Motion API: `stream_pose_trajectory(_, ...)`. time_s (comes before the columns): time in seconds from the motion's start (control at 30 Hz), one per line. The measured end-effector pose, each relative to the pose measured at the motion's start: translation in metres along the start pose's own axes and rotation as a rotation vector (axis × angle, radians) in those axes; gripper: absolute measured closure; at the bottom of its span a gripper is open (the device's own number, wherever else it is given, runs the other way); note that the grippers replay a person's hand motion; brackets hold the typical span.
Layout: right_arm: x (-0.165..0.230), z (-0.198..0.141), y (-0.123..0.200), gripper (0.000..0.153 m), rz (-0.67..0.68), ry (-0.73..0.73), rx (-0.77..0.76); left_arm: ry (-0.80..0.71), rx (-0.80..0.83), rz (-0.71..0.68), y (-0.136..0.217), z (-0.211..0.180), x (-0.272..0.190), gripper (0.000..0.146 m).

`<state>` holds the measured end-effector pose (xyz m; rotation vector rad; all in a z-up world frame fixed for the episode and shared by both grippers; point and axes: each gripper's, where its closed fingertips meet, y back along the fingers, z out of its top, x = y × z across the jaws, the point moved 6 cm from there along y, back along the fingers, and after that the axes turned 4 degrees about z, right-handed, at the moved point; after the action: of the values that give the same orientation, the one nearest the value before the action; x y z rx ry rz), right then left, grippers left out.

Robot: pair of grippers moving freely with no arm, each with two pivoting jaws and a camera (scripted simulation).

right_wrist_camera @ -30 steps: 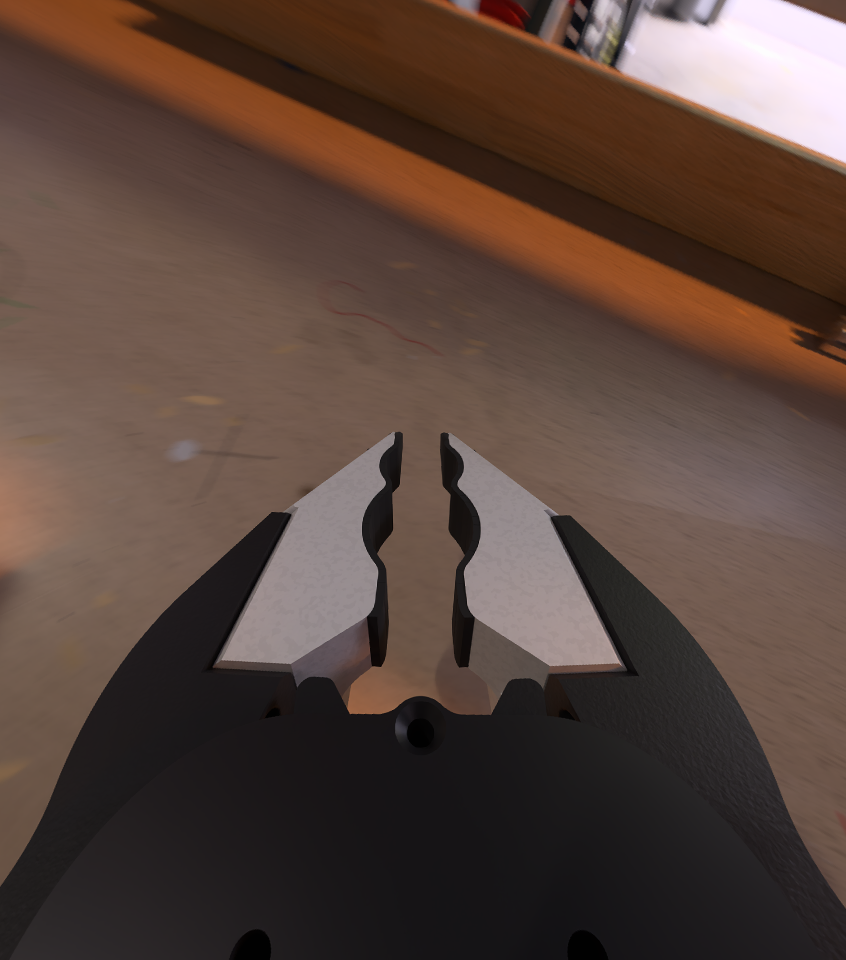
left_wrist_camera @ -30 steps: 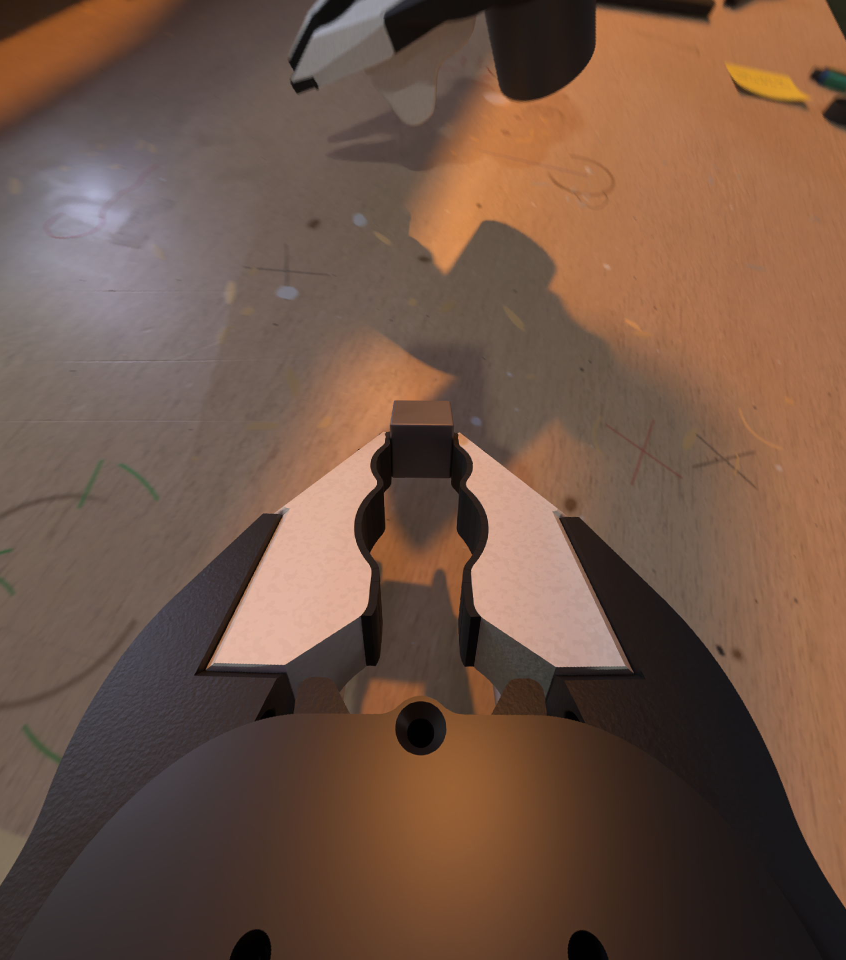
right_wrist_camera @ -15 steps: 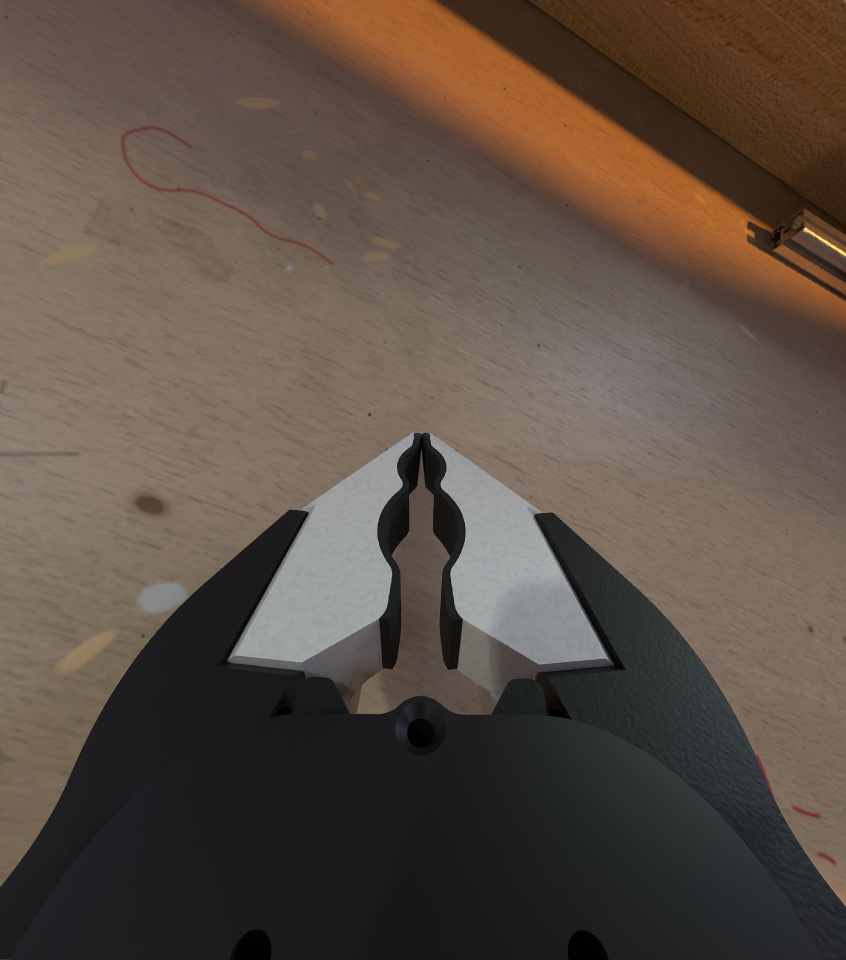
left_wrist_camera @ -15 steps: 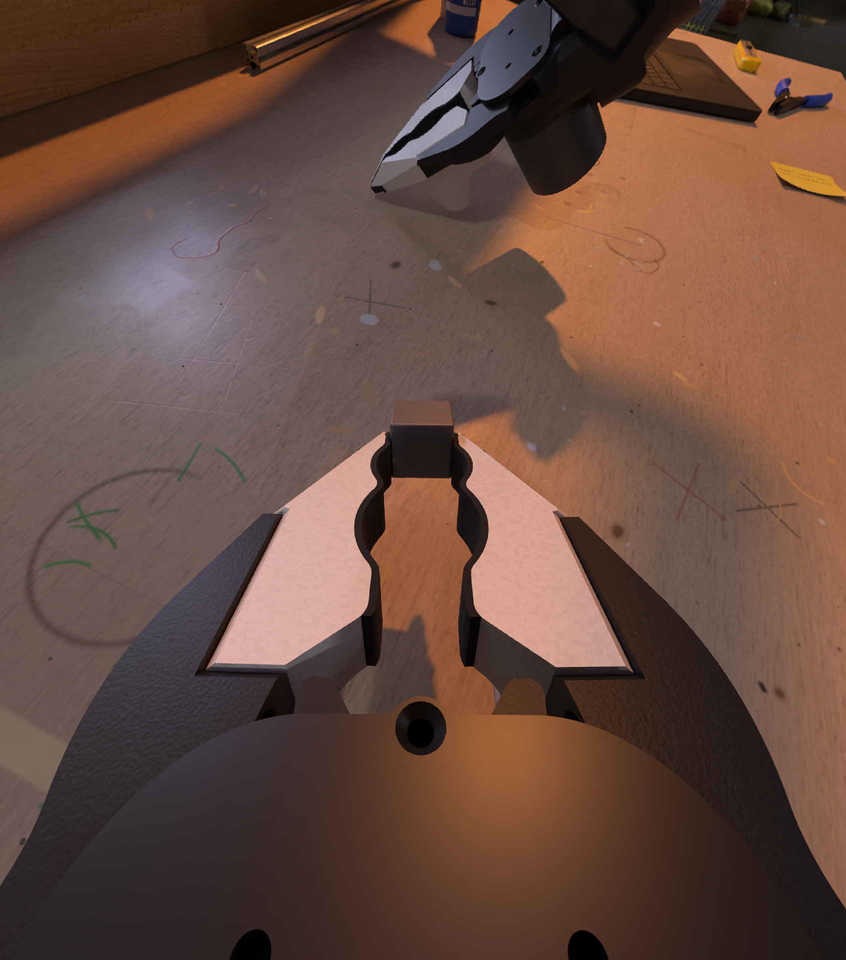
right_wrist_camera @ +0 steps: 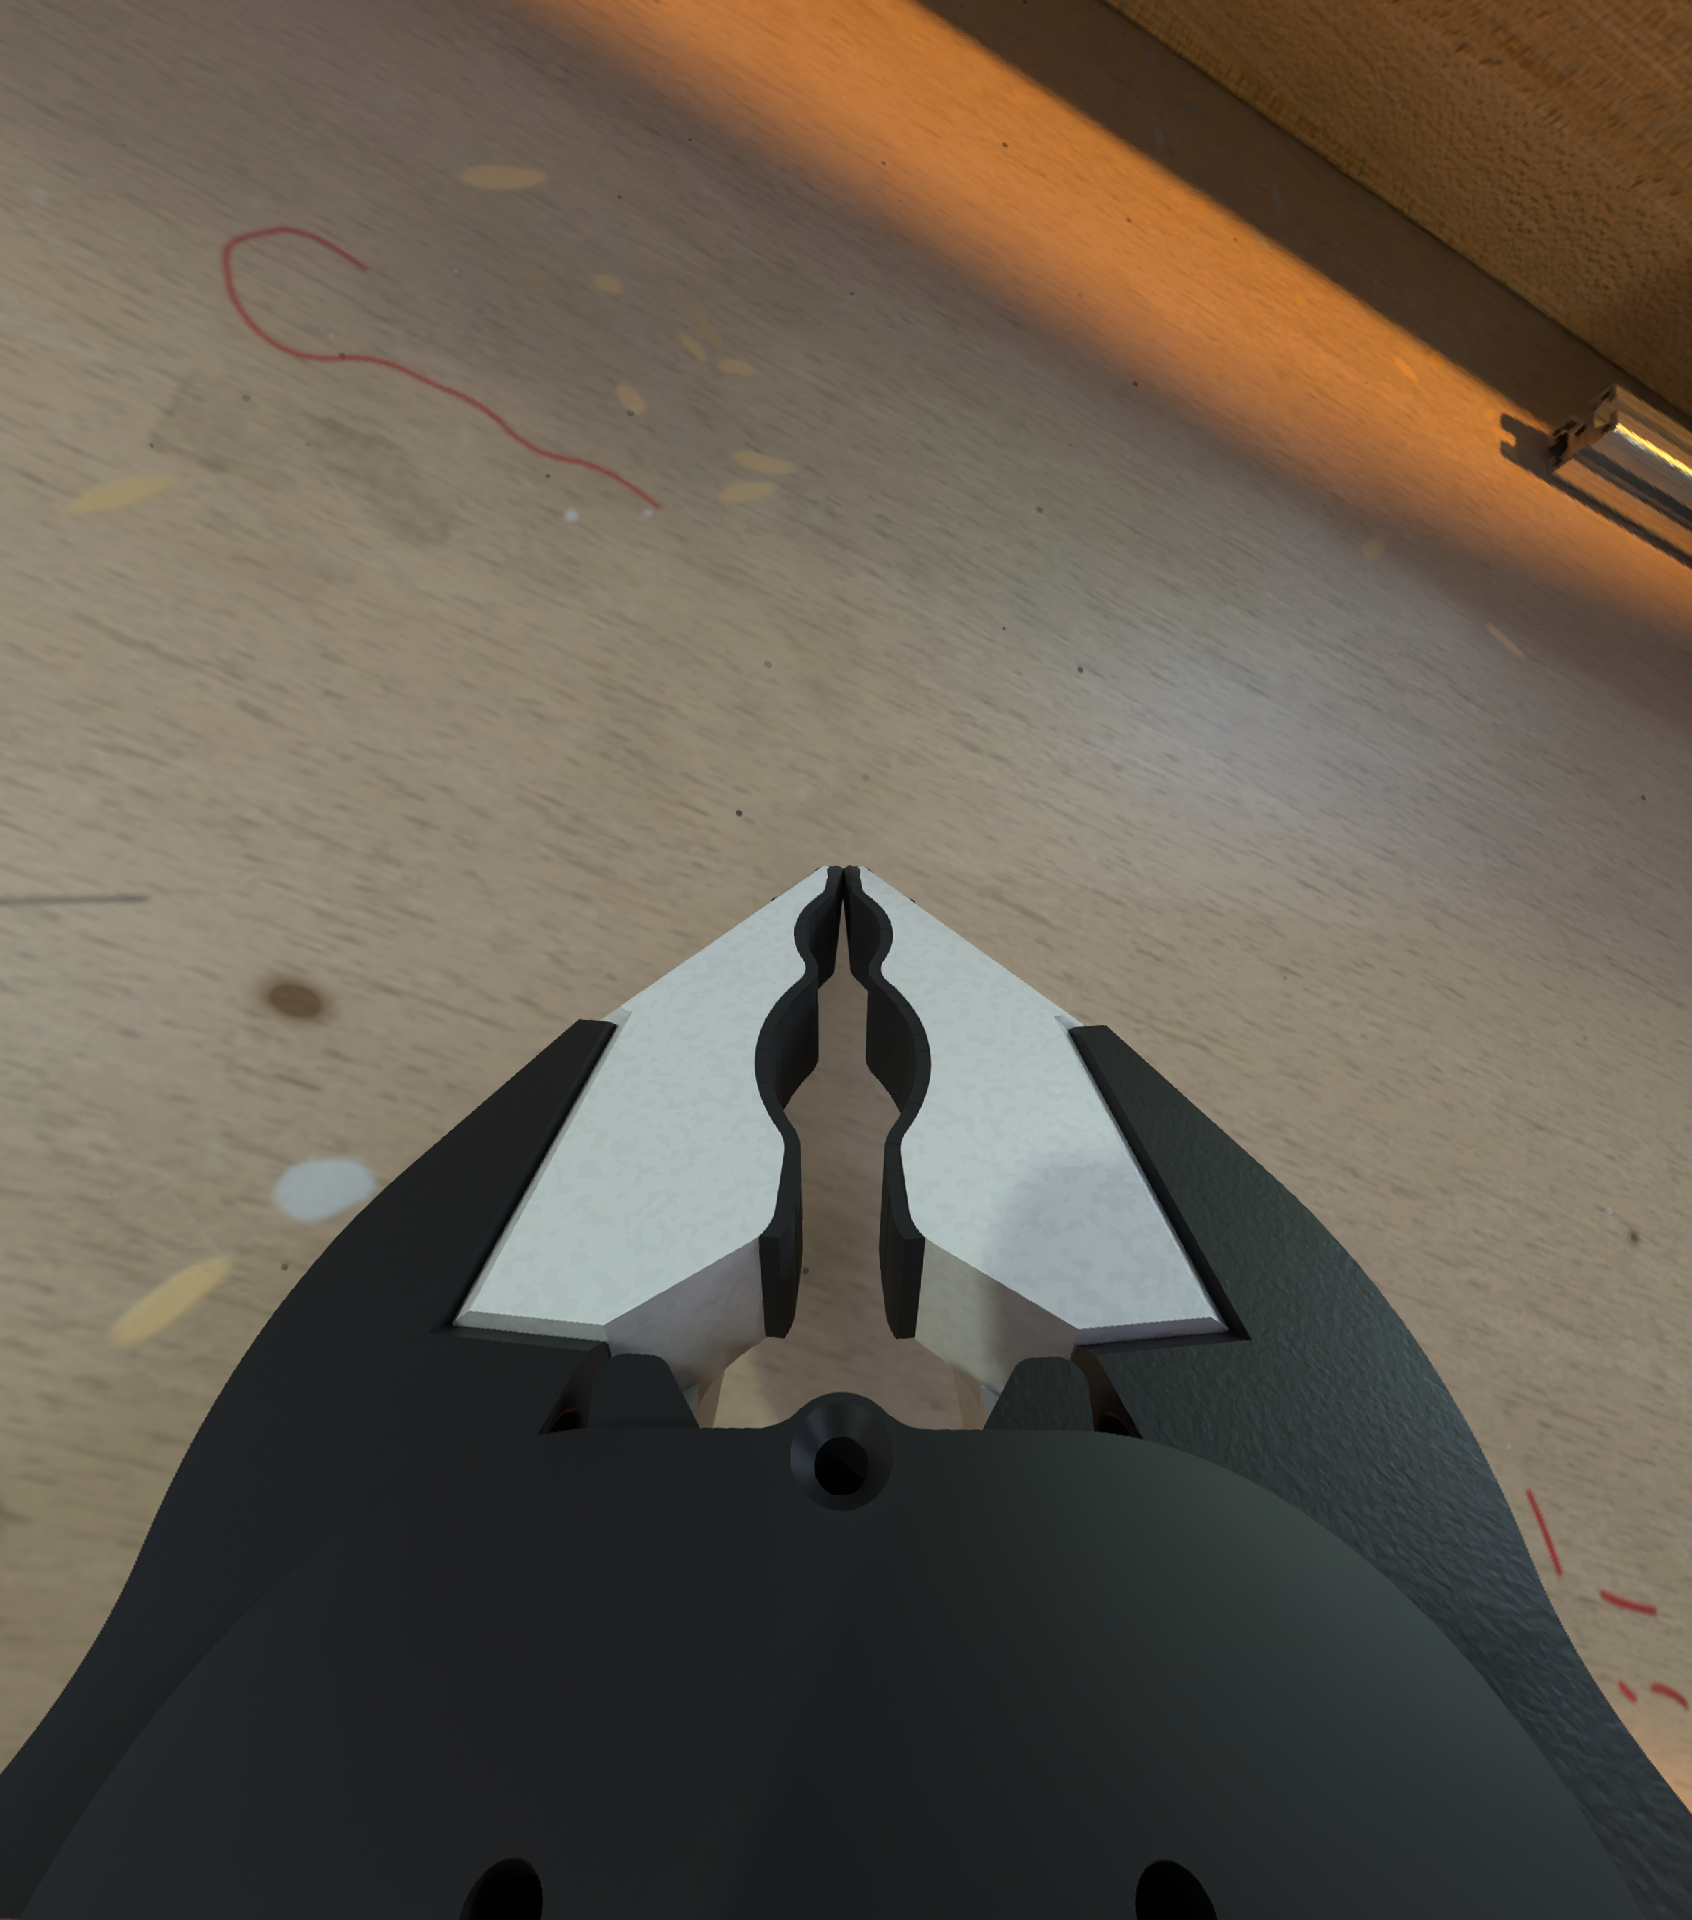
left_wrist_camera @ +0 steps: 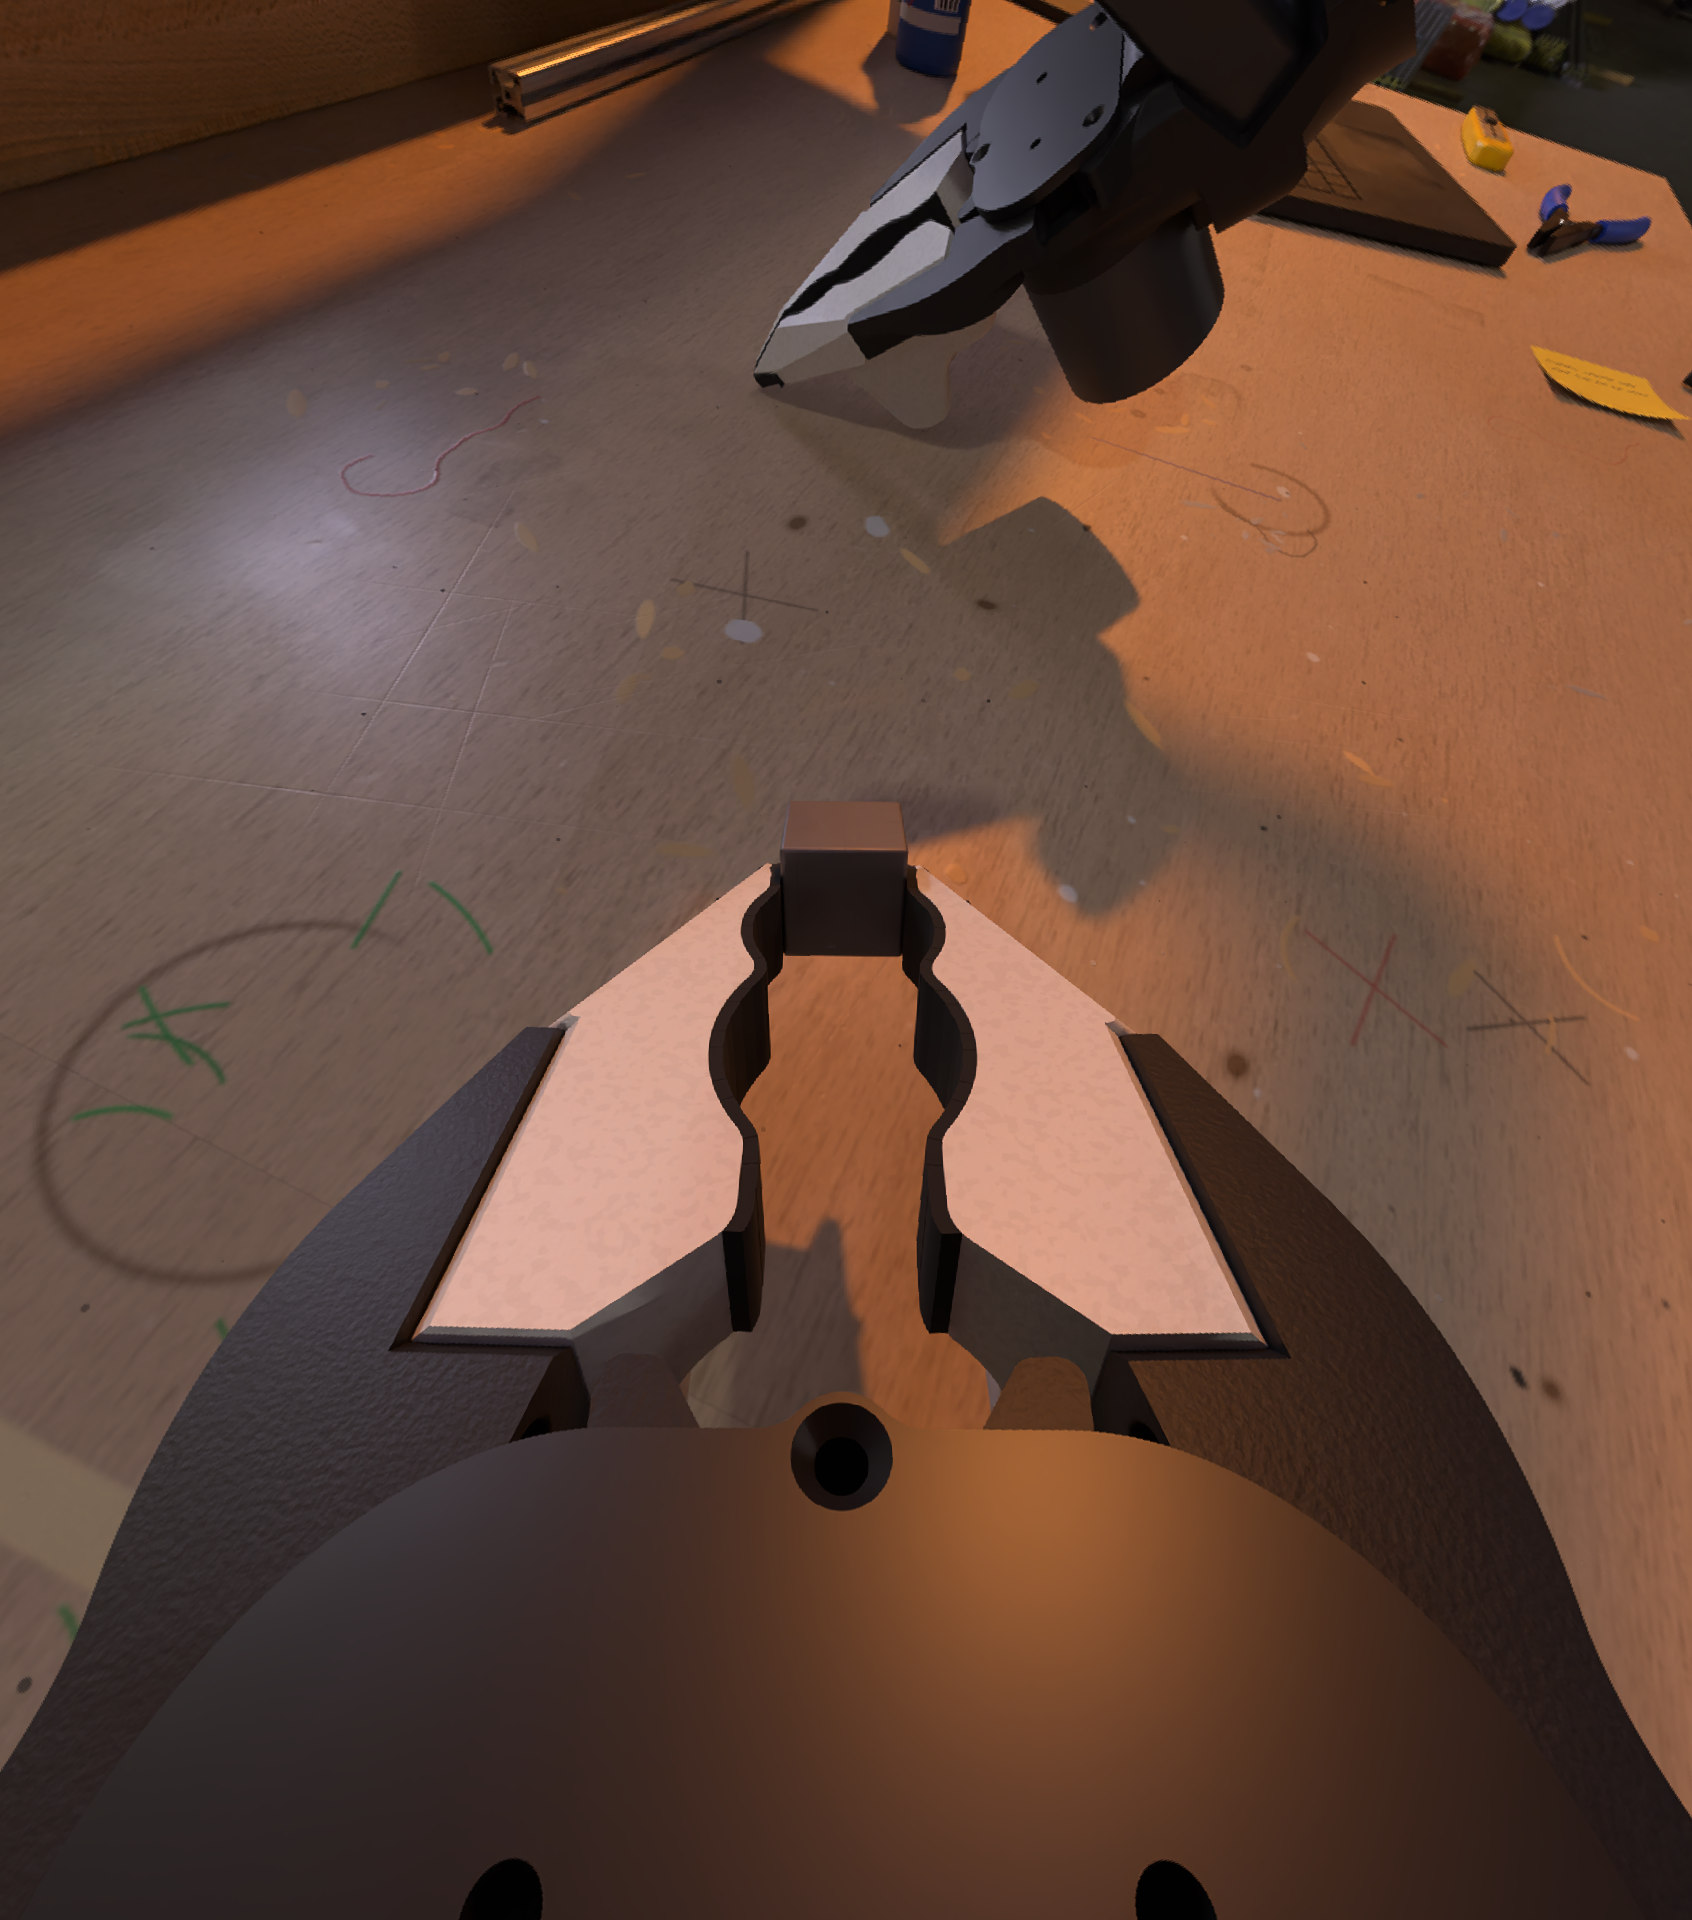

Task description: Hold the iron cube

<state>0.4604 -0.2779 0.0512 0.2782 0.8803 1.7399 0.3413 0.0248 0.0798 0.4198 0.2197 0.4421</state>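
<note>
between my left gripper's (left_wrist_camera: 842,894) jaws sits the cube (left_wrist_camera: 842,878), pinched at the very tips and carried above the bench (left_wrist_camera: 302,675), its shadow falling well away from it. so the hold looks done to me; what's left, i judge, is only keeping the squeeze steady, since the grip is shallow and iron is heavy. my right gripper (right_wrist_camera: 842,883) hangs off to the far side, jaws clenched on nothing, pointed down at bare wood. i see a scuffed plywood bench, with pen scribbles, crosses and paint flecks, lit orange from one side. along the back wall lies a metal rail (left_wrist_camera: 634,52); at the far right end i see a dark board (left_wrist_camera: 1393,197), pliers (left_wrist_camera: 1585,229) and a yellow note (left_wrist_camera: 1600,384).
</note>
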Motion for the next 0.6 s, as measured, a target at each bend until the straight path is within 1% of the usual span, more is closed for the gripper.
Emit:
stream_pose_trajectory(0.27,-0.0001,0.0000,0.0015,0.153,-0.039,0.002,-0.003,0.014,0.009,-0.005,-0.0014,-0.0012,0.0013,0.124)
stream_pose_trajectory(0.4,-0.0009,-0.0009,0.0034,0.153,-0.085,0.031,0.015,0.033,0.006,-0.014,-0.0010,-0.0009,0.0029,0.124)
stream_pose_trajectory(0.6,0.0001,0.0017,0.0019,0.153,-0.083,0.026,0.006,0.050,-0.009,-0.030,0.0012,0.0000,0.0037,0.124)
